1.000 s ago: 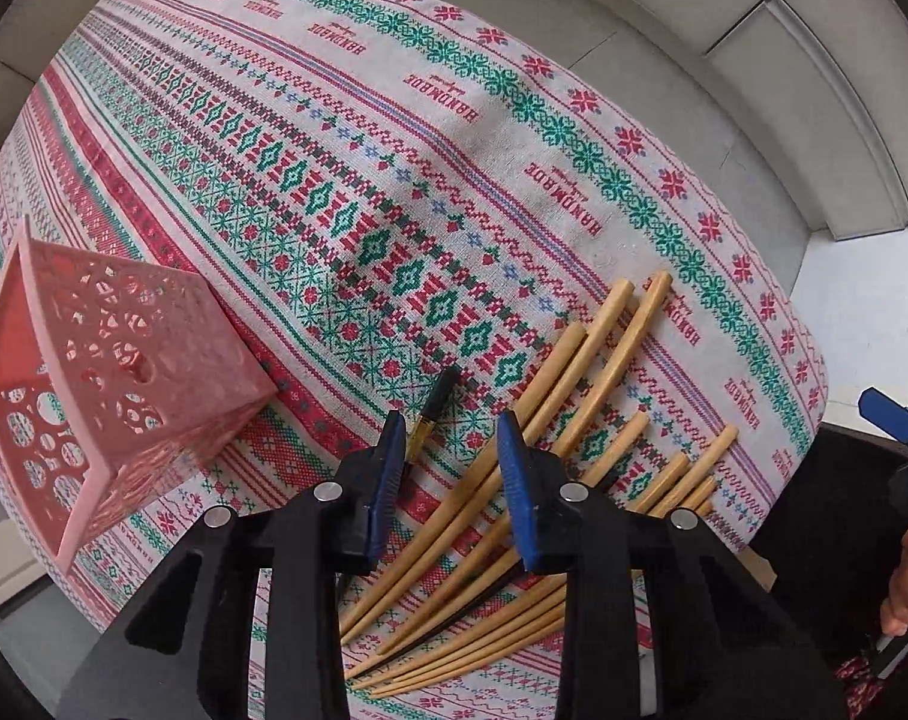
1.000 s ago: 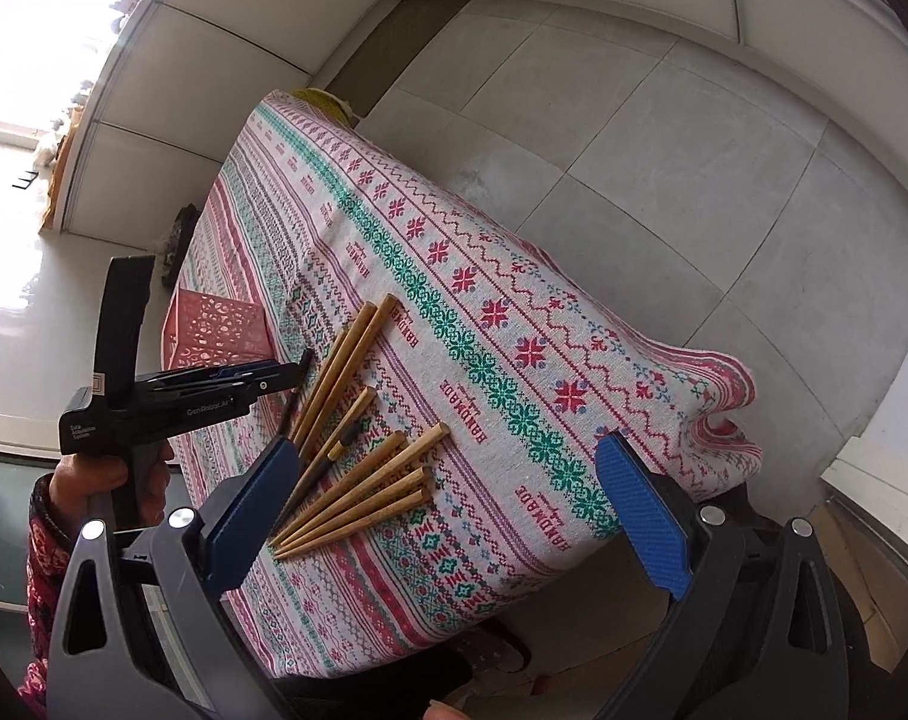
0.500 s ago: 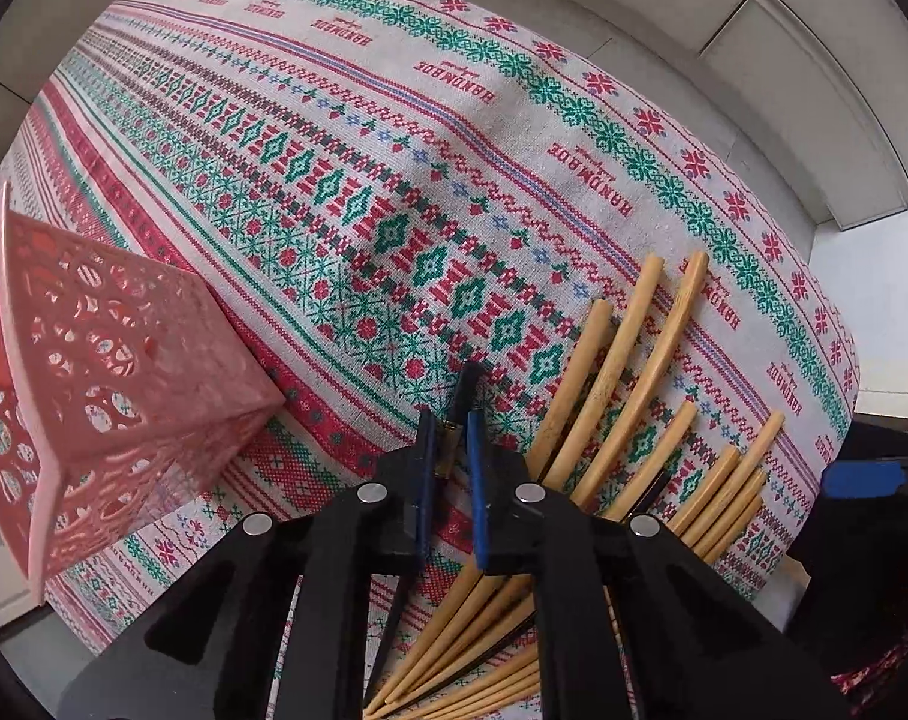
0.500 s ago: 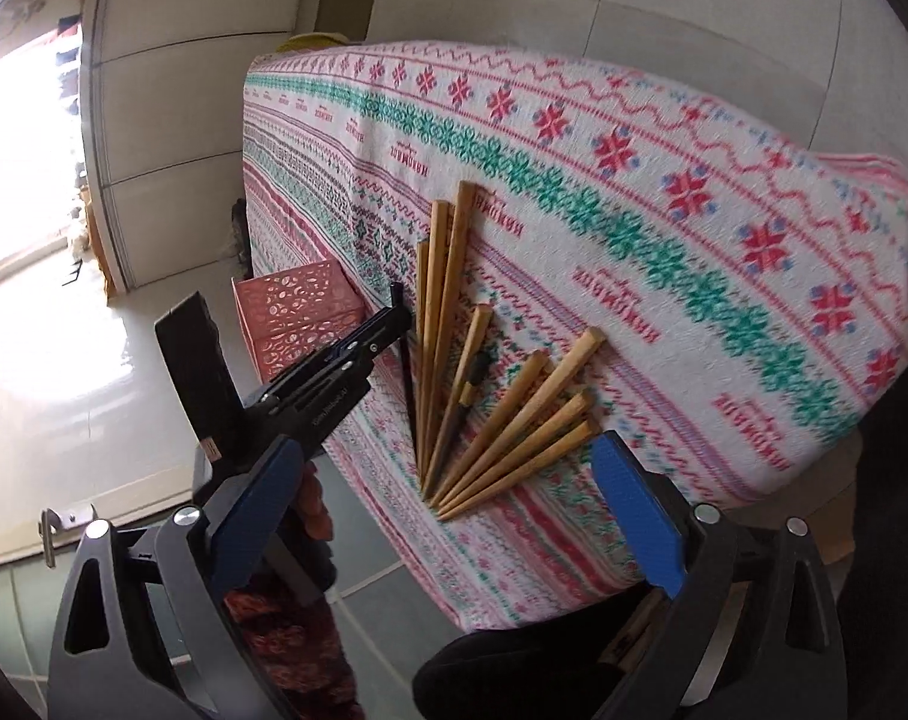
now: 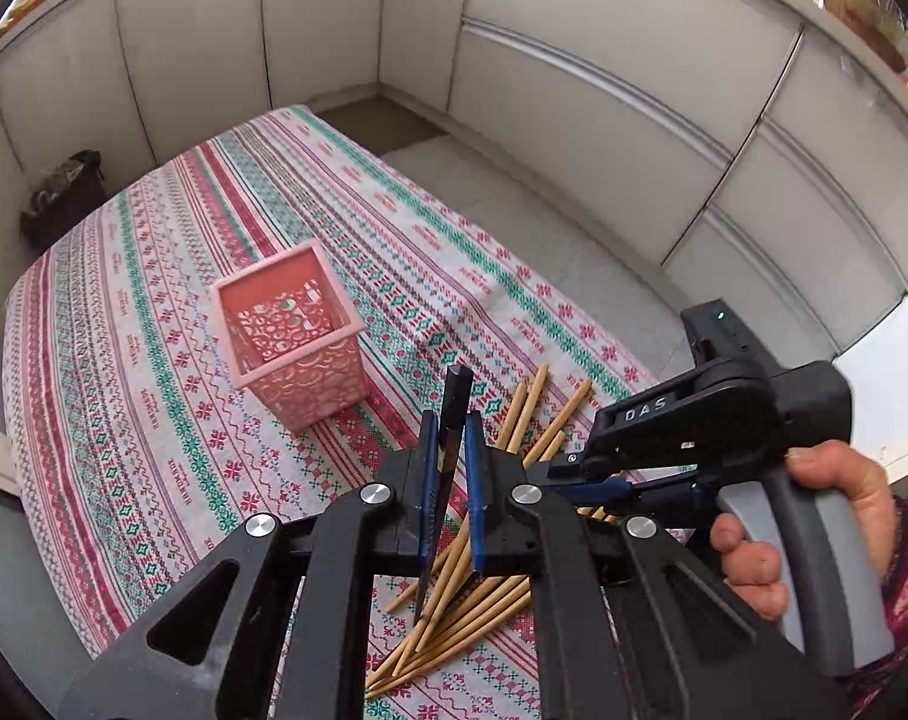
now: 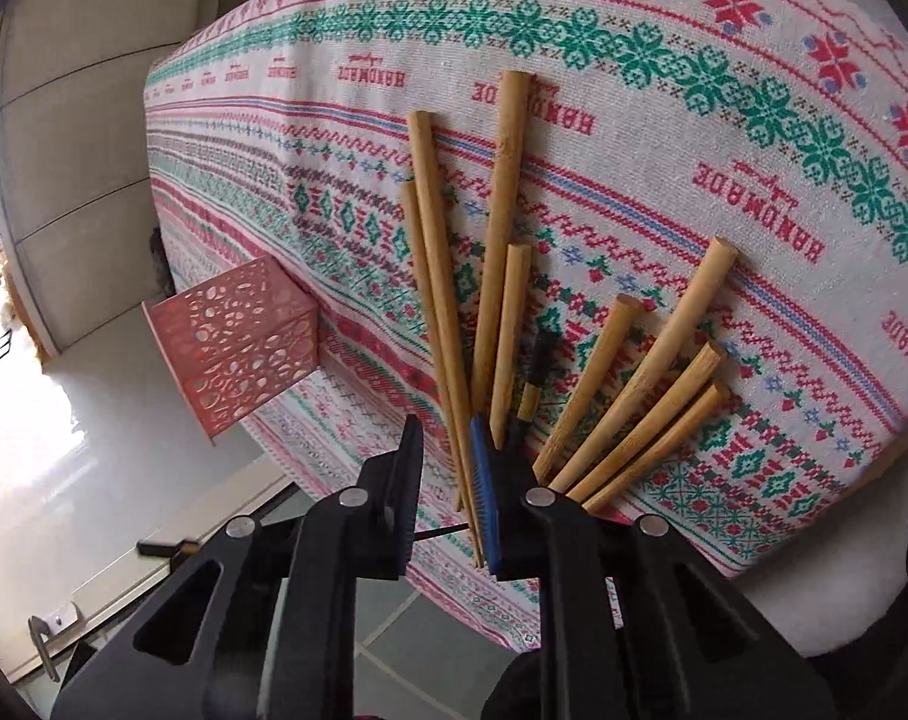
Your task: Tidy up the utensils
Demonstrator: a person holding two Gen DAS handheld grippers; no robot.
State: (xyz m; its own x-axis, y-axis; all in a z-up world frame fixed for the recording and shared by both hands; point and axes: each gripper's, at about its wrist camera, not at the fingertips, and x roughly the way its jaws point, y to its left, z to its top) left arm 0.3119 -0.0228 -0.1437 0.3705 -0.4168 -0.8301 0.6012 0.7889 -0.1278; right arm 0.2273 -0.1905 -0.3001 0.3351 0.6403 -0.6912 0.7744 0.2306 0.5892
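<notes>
My left gripper (image 5: 451,426) is shut on a black chopstick (image 5: 454,402) and holds it lifted above the table, tip up. A pink perforated holder (image 5: 292,336) stands upright ahead and to the left; it also shows in the right wrist view (image 6: 238,348). Several wooden chopsticks (image 6: 502,180) fan out on the patterned tablecloth (image 6: 754,120). My right gripper (image 6: 448,450) is low over their near ends, jaws partly open around the thin ends of two sticks. A second black chopstick (image 6: 538,360) lies among them. The right gripper shows in the left wrist view (image 5: 610,486).
The table's near edge runs just under the chopstick tips. A dark bag (image 5: 64,204) sits on the floor beyond the far left corner. Tiled floor and white wall panels surround the table.
My left gripper closed on the black chopstick and lifted it off the table. My right gripper came down to the wooden chopsticks and narrowed its jaws.
</notes>
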